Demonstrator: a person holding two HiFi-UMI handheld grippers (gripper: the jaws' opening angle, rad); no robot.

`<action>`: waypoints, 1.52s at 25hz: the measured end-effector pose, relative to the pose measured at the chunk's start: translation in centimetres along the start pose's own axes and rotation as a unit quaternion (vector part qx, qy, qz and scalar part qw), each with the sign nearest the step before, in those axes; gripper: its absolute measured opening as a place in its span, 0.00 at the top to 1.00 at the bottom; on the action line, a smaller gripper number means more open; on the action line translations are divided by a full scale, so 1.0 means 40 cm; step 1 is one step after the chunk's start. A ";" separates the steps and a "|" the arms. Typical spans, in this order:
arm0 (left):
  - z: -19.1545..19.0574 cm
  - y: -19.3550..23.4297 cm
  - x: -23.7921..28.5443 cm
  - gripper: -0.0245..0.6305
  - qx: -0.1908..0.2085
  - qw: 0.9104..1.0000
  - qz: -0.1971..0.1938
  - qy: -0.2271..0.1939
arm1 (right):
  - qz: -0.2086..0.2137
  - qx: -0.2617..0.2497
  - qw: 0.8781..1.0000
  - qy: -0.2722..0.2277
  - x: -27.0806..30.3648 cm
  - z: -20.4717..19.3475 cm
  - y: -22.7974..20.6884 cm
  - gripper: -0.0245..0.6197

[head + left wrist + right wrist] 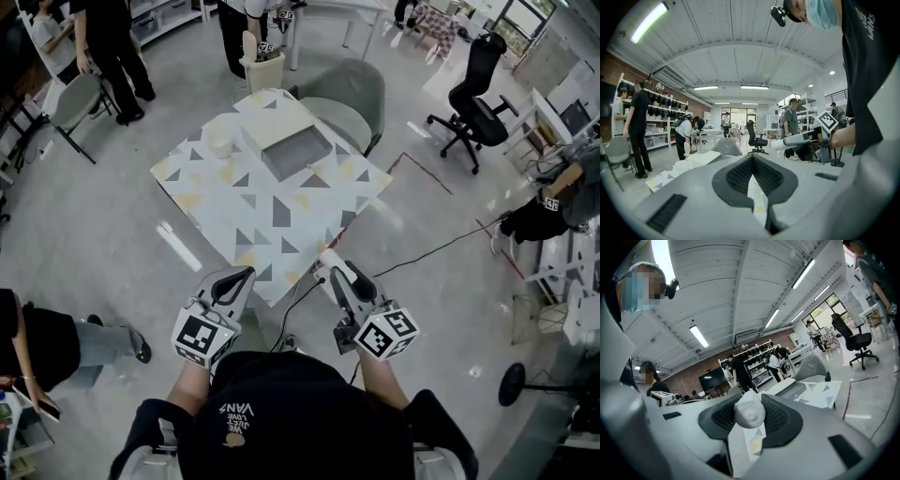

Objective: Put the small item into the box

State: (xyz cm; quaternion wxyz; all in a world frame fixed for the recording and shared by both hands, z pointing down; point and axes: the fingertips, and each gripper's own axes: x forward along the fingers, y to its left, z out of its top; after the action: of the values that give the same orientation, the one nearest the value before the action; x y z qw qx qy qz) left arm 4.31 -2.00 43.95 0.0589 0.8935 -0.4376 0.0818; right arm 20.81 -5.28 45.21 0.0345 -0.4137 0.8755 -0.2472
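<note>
The right hand-held gripper [330, 270] clamps the small item [750, 411]. The box [298, 152] lies straight ahead, on the worktop's [281, 225] far side. The left hand-held gripper [246, 273] looks closed and empty.

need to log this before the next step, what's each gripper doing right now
Left gripper: closed, nothing between its jaws.
Right gripper: closed on the small white item.

Matt, crinkled small item [749, 411], ribbed rubbery fingers [783, 419], glossy smooth floor [103, 220]
</note>
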 end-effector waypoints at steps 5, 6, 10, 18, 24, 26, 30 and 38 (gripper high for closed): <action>-0.008 0.109 0.075 0.95 0.002 1.000 -0.015 0.001 | -0.015 -0.009 1.000 0.004 0.121 0.017 -0.048 0.76; -0.001 0.135 0.091 0.95 0.003 1.000 -0.021 0.001 | -0.020 -0.011 1.000 0.003 0.150 0.024 -0.055 0.76; 0.038 0.246 0.156 0.95 0.011 0.999 -0.047 0.000 | -0.038 -0.015 0.999 -0.006 0.275 0.049 -0.081 0.76; 0.025 0.431 0.270 0.95 0.011 0.995 -0.103 0.014 | -0.084 -0.040 0.996 -0.001 0.540 0.056 -0.168 0.76; -0.016 0.540 0.331 0.95 -0.001 0.990 -0.136 0.031 | -0.124 -0.070 0.989 0.039 0.714 0.023 -0.261 0.76; -0.030 0.573 0.346 0.95 -0.004 0.989 -0.142 0.032 | -0.137 -0.086 0.985 0.057 0.766 0.001 -0.298 0.76; -0.058 0.627 0.358 0.95 -0.005 0.988 -0.149 0.038 | -0.162 -0.120 0.974 0.100 0.862 -0.054 -0.369 0.76; -0.106 0.705 0.340 0.95 -0.016 0.990 -0.131 0.053 | -0.183 -0.178 0.947 0.195 1.011 -0.162 -0.486 0.76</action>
State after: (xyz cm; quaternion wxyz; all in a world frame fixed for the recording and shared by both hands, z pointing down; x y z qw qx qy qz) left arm -10.20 -28.97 51.73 0.1062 0.9365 -0.3142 0.1141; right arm 6.37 -43.06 65.69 -0.2570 -0.5102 0.8040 -0.1651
